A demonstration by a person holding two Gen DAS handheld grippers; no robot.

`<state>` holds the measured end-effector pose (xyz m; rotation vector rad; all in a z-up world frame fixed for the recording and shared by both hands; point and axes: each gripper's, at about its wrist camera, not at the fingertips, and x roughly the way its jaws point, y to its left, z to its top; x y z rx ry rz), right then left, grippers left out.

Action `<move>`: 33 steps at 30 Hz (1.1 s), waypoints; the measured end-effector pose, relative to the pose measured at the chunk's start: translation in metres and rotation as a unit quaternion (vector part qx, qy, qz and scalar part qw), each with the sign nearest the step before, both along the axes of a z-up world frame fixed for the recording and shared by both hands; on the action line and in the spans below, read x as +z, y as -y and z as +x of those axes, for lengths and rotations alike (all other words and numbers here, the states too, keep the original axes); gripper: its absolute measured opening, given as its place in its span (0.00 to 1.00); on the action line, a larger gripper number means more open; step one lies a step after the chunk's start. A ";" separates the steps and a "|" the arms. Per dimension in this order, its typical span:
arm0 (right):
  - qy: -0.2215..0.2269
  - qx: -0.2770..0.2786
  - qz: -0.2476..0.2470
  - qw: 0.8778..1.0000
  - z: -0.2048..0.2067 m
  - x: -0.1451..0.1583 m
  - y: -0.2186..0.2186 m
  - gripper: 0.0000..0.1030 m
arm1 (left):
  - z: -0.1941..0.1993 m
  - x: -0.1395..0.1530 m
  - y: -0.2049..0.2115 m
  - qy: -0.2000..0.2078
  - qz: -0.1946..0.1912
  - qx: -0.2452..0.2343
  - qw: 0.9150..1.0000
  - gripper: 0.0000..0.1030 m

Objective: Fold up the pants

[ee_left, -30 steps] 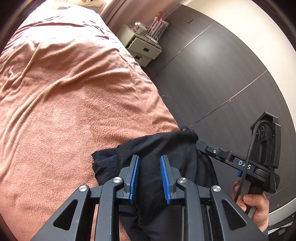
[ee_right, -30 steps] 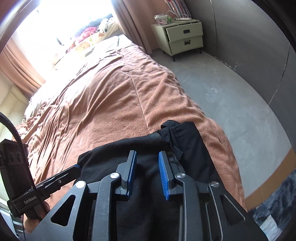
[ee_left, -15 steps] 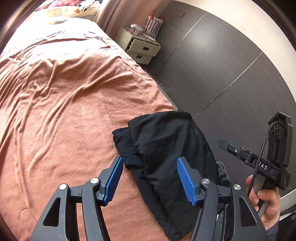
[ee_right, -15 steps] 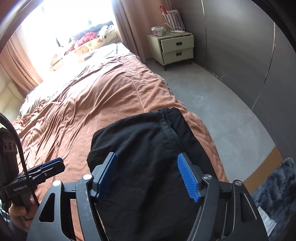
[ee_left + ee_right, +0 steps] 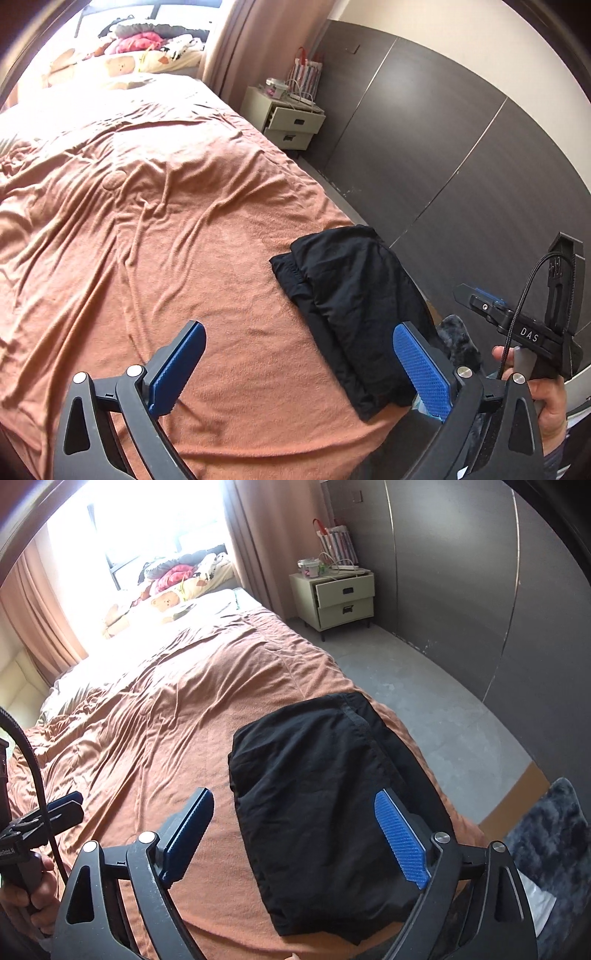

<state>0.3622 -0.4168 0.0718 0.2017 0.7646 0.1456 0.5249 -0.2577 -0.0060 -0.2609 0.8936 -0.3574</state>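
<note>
— What do we see at the fingers?
— Our left gripper (image 5: 299,369) has just been spreading its jaws and stands wide apart, gripping nothing; the blue pads (image 5: 421,373) hang clear above the cloth; our right gripper (image 5: 295,838) has likewise been spreading and grips nothing.

— And the pants?
— The black pants (image 5: 321,786) lie folded in a flat bundle on the orange blanket (image 5: 147,229), near the bed's edge beside the grey floor (image 5: 417,690); a pale nightstand (image 5: 340,602) stands beyond by the dark wall panels (image 5: 461,166).
</note>
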 end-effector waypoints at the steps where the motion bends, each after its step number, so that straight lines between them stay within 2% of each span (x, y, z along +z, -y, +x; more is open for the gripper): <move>1: 0.003 -0.002 0.000 1.000 -0.008 0.002 -0.003 0.87 | -0.006 0.005 -0.004 0.002 0.001 0.000 1.000 0.99; 5: 0.019 -0.016 0.004 1.000 -0.042 0.011 -0.014 0.89 | -0.032 0.020 -0.020 0.015 -0.006 -0.013 1.000 0.99; 18: 0.049 -0.036 0.010 0.998 -0.153 0.027 -0.067 0.90 | -0.137 0.066 -0.079 0.067 0.020 -0.040 0.997 0.99; 24: 0.066 -0.026 0.005 0.997 -0.194 0.038 -0.091 0.90 | -0.189 0.082 -0.112 0.091 0.045 -0.028 0.994 1.00; 33: 0.096 0.013 0.013 0.995 -0.250 0.038 -0.125 0.90 | -0.261 0.093 -0.164 0.119 0.056 0.012 0.991 1.00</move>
